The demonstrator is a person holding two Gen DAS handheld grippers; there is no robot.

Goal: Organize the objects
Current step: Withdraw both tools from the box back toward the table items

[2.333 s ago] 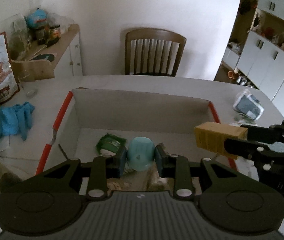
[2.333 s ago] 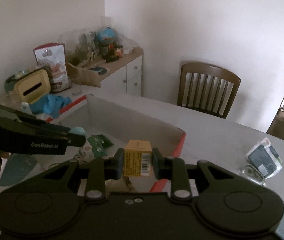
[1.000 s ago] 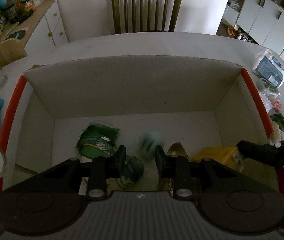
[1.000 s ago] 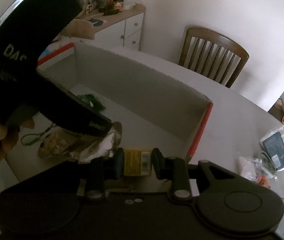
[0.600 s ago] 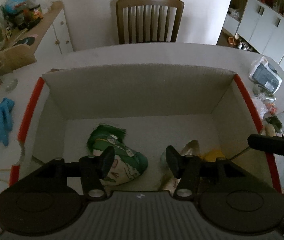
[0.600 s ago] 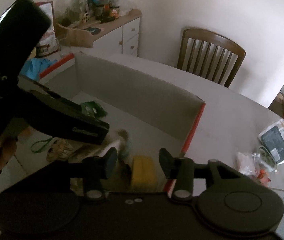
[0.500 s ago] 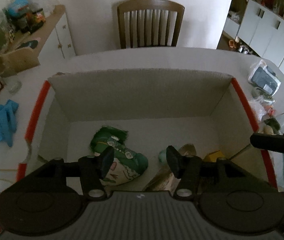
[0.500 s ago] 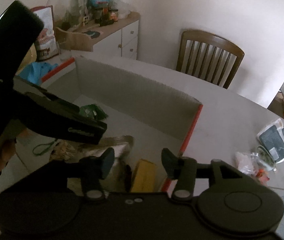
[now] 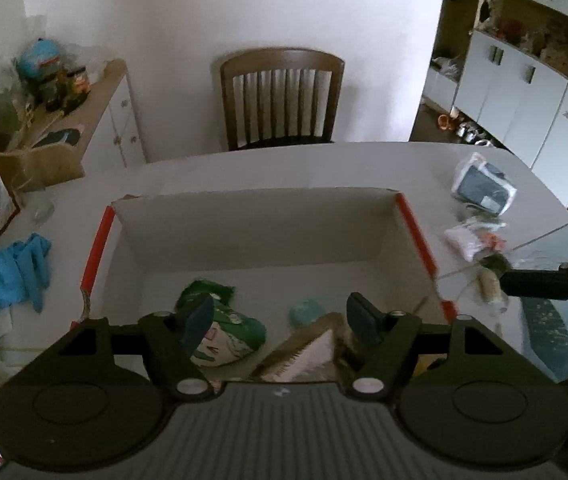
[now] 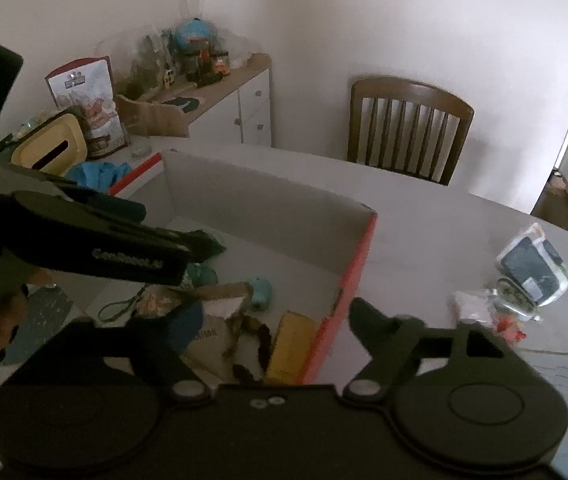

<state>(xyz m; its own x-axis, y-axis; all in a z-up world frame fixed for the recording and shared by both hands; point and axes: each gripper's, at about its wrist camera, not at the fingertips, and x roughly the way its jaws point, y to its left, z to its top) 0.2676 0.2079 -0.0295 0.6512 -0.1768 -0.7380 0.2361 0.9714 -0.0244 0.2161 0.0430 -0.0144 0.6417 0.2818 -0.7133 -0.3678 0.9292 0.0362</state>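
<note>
Both grippers hang above the cardboard box (image 9: 251,236) on the white table (image 9: 284,164), and neither has hold of anything. The left gripper (image 9: 279,316) has its jaws spreading apart, nothing pressed between them; through the gap the box floor shows. Down there lies the teal cup (image 9: 308,310), on its side near the middle, just right of the green packet (image 9: 223,324) and touching a torn paper bag (image 9: 304,354) at the near edge. The right gripper (image 10: 275,320) is opening wide too, jaws empty. Below it the yellow box (image 10: 290,346) rests inside the carton, tight against the red-edged right wall (image 10: 348,280). The teal cup (image 10: 261,288) sits just left and far of it. Outside the box, to the right on the table, a few small bags (image 9: 484,188) lie well apart from it. A wooden chair (image 9: 281,98) stands at the far side.
</note>
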